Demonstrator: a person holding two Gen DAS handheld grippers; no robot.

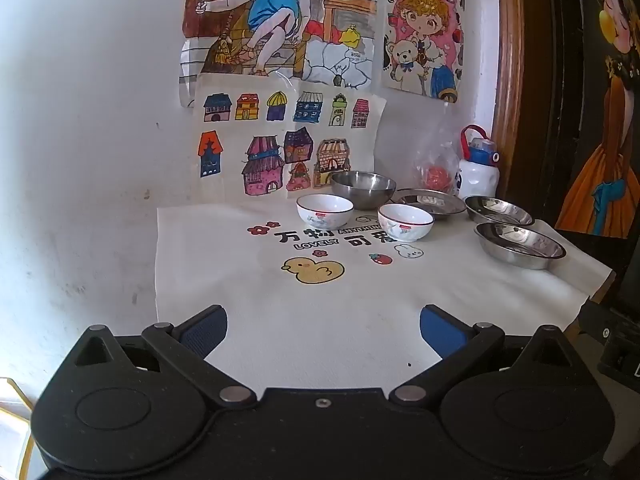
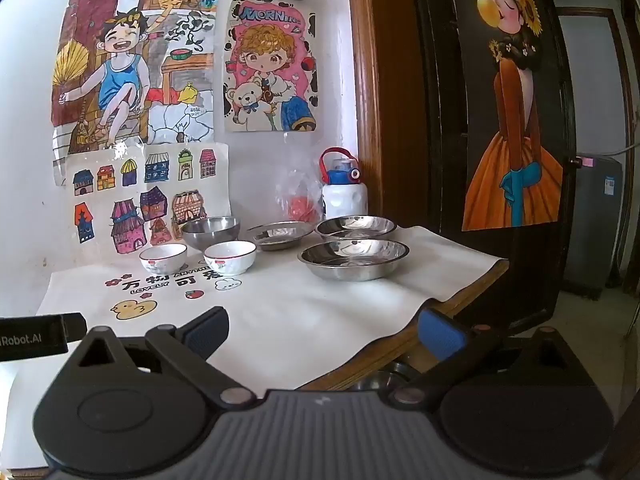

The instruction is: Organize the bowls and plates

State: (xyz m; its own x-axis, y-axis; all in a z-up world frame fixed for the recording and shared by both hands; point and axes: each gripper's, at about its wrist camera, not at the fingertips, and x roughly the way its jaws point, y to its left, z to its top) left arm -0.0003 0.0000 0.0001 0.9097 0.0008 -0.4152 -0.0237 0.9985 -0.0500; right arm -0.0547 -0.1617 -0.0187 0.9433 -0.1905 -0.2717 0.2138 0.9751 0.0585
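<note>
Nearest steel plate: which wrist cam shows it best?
Right wrist. The nearest steel plate sits near centre there, whole rim and inside visible, nothing in front. Left wrist shows the same plate too, but far off to the right and more distorted.

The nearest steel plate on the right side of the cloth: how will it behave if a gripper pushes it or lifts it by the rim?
The nearest steel plate looks thin and shiny, so it is probably light and may slip between the pads. It sits flat and wide, so tipping seems unlikely. Pushed, it might slide or drag the white cloth.
</note>
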